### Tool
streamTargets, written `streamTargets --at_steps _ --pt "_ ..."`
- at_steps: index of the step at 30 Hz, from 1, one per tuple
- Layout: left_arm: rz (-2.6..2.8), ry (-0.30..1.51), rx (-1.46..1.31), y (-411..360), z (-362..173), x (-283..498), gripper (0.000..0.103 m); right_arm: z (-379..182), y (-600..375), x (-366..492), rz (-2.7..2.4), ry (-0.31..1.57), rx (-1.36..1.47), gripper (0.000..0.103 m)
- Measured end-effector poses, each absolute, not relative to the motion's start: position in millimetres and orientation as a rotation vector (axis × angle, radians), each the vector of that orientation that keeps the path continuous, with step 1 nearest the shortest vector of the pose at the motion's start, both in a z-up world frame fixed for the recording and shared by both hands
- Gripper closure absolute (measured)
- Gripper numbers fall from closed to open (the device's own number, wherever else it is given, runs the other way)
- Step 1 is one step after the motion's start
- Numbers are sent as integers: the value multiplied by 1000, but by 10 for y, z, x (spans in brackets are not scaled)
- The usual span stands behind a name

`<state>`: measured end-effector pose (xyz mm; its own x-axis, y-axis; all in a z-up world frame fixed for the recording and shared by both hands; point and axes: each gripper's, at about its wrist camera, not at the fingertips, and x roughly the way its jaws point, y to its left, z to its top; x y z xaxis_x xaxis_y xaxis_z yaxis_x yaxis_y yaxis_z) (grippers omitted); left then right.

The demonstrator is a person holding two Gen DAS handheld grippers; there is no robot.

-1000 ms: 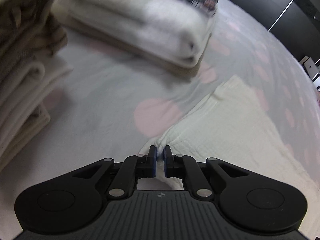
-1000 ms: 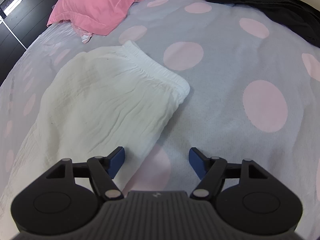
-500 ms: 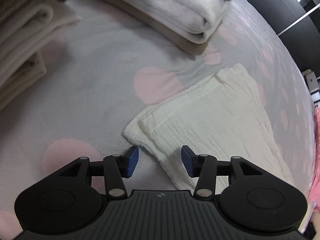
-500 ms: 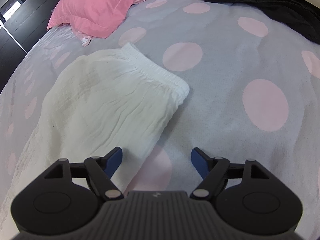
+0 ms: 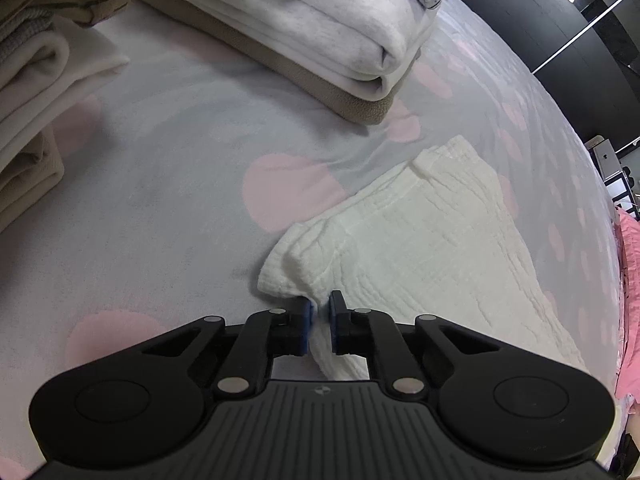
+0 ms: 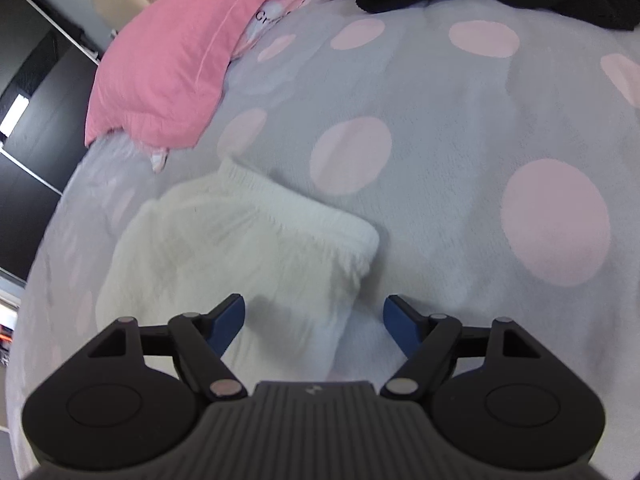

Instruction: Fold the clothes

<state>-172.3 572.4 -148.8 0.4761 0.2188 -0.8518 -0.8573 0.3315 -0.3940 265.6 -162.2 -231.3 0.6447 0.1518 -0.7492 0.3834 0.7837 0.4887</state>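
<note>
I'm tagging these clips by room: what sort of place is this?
Most likely a bedroom, with the work done on a bed. A grey bedspread with pink dots covers the surface, a pink pillow lies at its far end, and stacks of folded clothes sit beside the white garment being folded.

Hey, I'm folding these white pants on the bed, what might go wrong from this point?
The left tongs pinch only a thin edge near the hem corner of the white pants, so the fabric may slip out when lifted. The right tongs are open above the waistband end, gripping nothing, so lifting the left side alone could drag and bunch the garment. The folded stack sits close ahead and could get knocked by a wide swing.
</note>
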Motion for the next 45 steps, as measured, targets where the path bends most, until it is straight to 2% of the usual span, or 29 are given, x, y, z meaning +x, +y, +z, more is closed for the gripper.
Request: streamTargets --at_steps 1,2,3,4,16,21,25,34,41,44,45 --pt "804 780 -977 5722 -1469 -1719 97 -2296 -1625 2688 -136 874 685 55" --pt "801 775 -971 5719 -1451 -1716 97 -2256 -1616 2714 -126 876 686 65" --pt "798 770 -965 5717 -1432 -1712 97 -2213 -1605 2739 -117 878 685 81" --pt "795 765 -959 5714 -1413 -1708 98 -2171 -1594 2764 -108 881 684 89" --pt "777 640 -956 5660 -802 -1994 99 -1141 -1652 2528 -194 820 512 93" --pt "766 608 -966 5614 -562 -2170 99 -966 -1943 2167 -240 856 476 93" --pt "730 658 -978 5444 -508 -2419 99 -831 -2182 1874 -276 886 447 93" --pt "682 746 -964 5021 -548 -2910 99 -984 -2724 1166 -401 983 392 93" --pt "708 804 -901 4848 -800 -2983 99 -1268 -2642 981 -419 1021 315 92" --pt "714 834 -887 4827 -903 -2990 99 -1365 -2565 937 -422 1033 265 87" --pt "712 854 -880 4831 -934 -2983 99 -1387 -2539 914 -424 1031 244 82"
